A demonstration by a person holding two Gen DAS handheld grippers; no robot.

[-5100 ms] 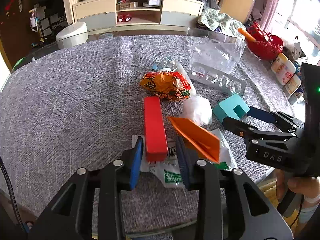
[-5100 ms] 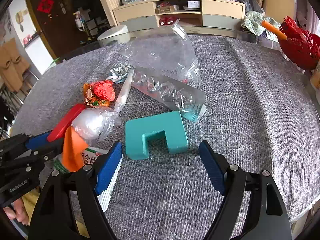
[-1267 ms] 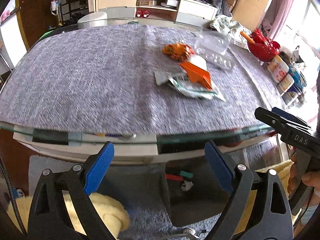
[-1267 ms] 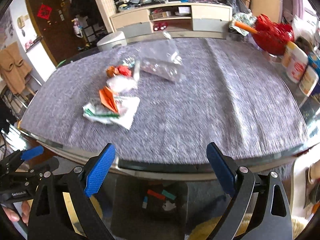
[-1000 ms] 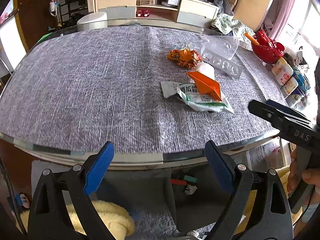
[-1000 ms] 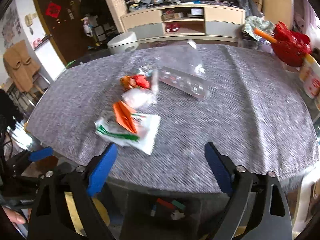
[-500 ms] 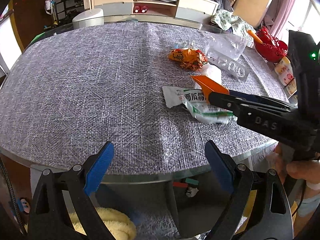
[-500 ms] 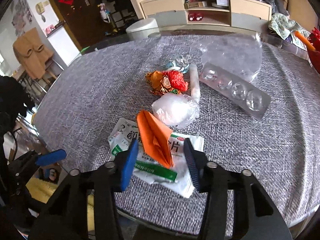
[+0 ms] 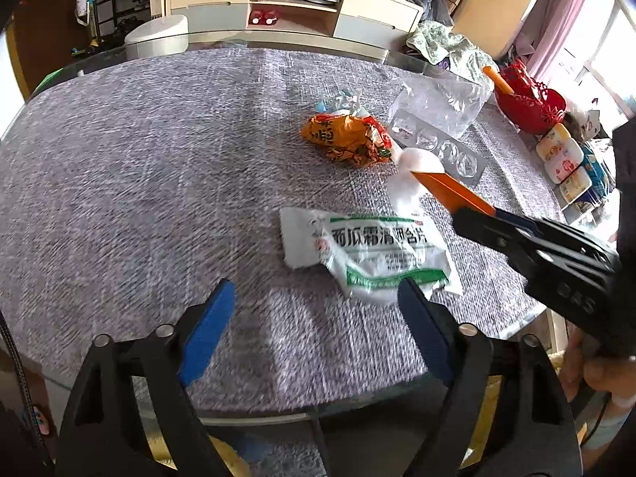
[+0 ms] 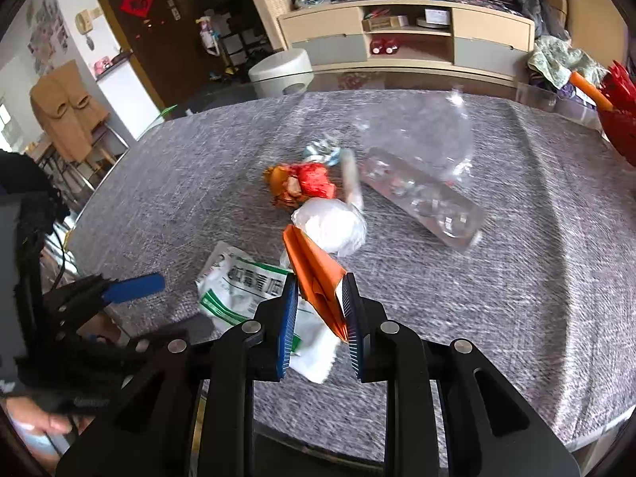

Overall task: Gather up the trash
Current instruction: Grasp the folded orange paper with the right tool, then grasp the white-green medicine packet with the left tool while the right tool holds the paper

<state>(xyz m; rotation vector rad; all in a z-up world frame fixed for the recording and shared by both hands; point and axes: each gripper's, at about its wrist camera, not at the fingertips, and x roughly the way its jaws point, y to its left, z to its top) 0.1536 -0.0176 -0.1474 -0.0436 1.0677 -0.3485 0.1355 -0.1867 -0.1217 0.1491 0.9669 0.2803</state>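
Observation:
Trash lies on a grey cloth table. My right gripper is shut on a folded orange paper, which also shows in the left wrist view and is lifted slightly. Under it lies a white and green packet. Behind are a white plastic wad, a crumpled orange-red wrapper, a clear blister tray and a clear bag. My left gripper is open and empty, just short of the packet's near edge.
A red basket and small yoghurt-like bottles stand at the table's right edge. A white stool and a cabinet stand beyond the far edge. The table's near rim is just under both grippers.
Both grippers moved from below the table edge up over the table. The right gripper closed on the orange paper. The left gripper came near the packet, still open.

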